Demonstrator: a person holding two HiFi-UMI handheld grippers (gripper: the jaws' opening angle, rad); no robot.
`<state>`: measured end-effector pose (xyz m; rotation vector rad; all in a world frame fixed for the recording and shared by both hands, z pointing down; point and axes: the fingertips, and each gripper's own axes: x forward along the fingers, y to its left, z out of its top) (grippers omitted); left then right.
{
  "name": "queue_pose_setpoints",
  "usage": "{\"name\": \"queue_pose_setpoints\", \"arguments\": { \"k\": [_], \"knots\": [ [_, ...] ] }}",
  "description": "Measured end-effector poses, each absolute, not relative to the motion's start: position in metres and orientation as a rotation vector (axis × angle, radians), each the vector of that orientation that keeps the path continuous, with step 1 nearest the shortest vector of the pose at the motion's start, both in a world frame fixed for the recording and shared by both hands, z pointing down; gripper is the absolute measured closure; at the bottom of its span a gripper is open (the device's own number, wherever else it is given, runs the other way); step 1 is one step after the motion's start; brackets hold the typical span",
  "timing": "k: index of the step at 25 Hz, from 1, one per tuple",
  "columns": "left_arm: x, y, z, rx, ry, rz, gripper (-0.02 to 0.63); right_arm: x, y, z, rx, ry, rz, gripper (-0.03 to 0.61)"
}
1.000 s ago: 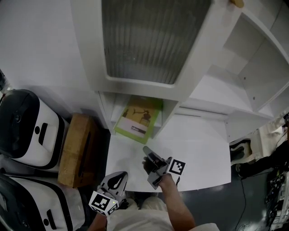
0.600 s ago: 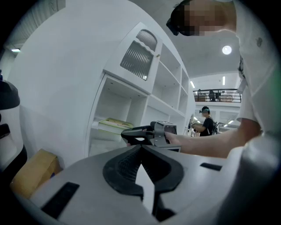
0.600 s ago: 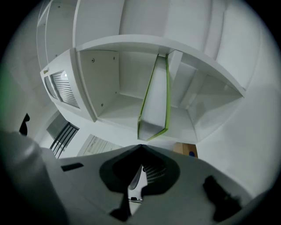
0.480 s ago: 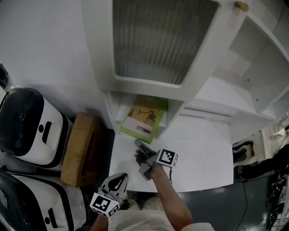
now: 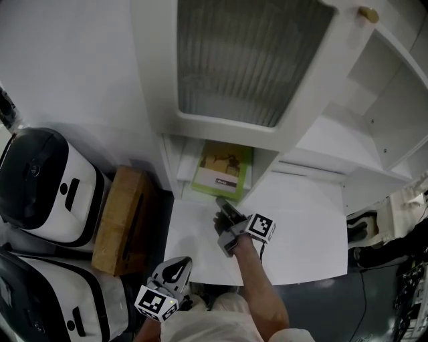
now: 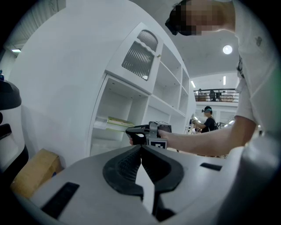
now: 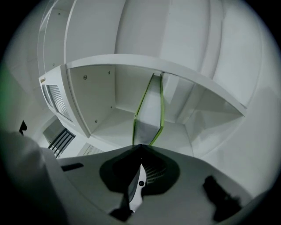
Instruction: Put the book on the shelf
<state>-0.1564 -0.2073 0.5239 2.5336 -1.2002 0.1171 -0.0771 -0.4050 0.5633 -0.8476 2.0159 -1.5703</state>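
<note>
A: Starting at the left of the head view, what stands there?

B: Two black-and-white machines (image 5: pixel 40 187), one nearer the person than the other. Just right of them a brown cardboard box (image 5: pixel 120 217) sits on the dark floor, beside the white shelf unit (image 5: pixel 155 100).

A: And the left claw (image 5: pixel 177 266)?

B: It hangs low, close to the person's body and well apart from the shelf unit. Its own view shows the two jaws pressed together with nothing between them.

A: Where is the book (image 5: pixel 222 171)?

B: It lies flat in the bottom compartment of the shelf unit, under the ribbed door (image 5: pixel 254 53). The green cover faces up, and the near edge sits close to the compartment's front.

A: The right claw (image 5: pixel 221 202), then?

B: It points into that compartment with its tip right at the book's near edge. Its jaws are closed on each other and grip nothing. Whether the tip actually touches the book, I cannot tell. The person's forearm (image 5: pixel 257 287) reaches over a flat white tabletop (image 5: pixel 301 227) in front of the unit.

A: Further right?

B: Open white compartments (image 5: pixel 391 100) of the same unit, and a round knob (image 5: pixel 367 13) near the top edge.
</note>
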Motion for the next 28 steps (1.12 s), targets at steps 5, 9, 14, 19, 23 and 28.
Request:
{"name": "queue_pose_setpoints", "arguments": {
  "k": [5, 9, 14, 19, 23, 28],
  "knots": [
    [-0.155, -0.207, 0.520, 2.540, -1.201, 0.109, 0.604, -0.063, -0.415, 0.569, -0.883, 1.989, -1.555, 0.566],
    [-0.157, -0.202, 0.521, 2.536, -1.204, 0.109, 0.604, -0.061, -0.411, 0.564, -0.863, 1.992, -1.548, 0.566],
    [-0.155, -0.196, 0.523, 2.541, -1.182, 0.109, 0.604, -0.072, -0.381, 0.541, -0.844, 2.167, -1.446, 0.566],
    [-0.140, -0.187, 0.519, 2.582, -1.142, 0.108, 0.604, -0.074, -0.331, 0.528, -0.964, 2.441, -1.271, 0.566],
    [-0.127, -0.180, 0.512, 2.611, -1.147, 0.095, 0.604, -0.069, -0.289, 0.521, -1.035, 2.644, -1.080, 0.566],
    [-0.106, -0.164, 0.500, 2.628, -1.172, 0.068, 0.604, -0.048, -0.235, 0.516, -1.128, 2.780, -0.863, 0.566]
  ]
}}
